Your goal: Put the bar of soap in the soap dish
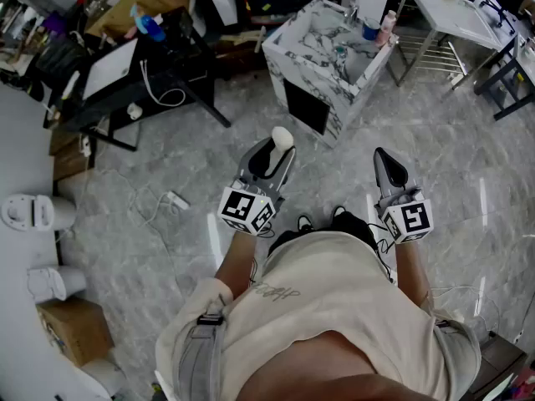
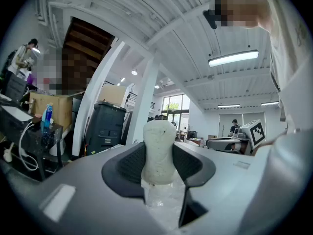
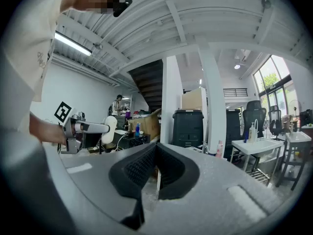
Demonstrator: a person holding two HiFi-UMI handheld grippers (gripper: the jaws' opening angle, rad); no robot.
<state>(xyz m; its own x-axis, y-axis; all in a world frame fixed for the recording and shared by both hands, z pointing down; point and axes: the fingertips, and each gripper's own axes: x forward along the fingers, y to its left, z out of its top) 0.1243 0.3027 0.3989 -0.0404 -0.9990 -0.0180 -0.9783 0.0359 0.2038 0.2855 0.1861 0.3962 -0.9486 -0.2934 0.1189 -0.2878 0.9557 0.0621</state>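
Grey marbled floor spreads below. At upper centre a marble washbasin [image 1: 294, 47] carries a pink bottle [image 1: 387, 25] on its rim. Mid-frame, the left gripper [image 1: 277, 151] clamps the bar of soap [image 1: 282, 136]. The right gripper [image 1: 383, 157] is closed on nothing.

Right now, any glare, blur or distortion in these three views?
Head view: dim, sharp, light streaks on the floor. Left gripper view: strong fisheye bend, bar of soap in focus, ceiling light blown out. Right gripper view: same bend, window overexposed.

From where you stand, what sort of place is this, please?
Likely a workshop or test lab: a cluttered desk, a marble-patterned sink unit standing free on the floor, a cardboard box.
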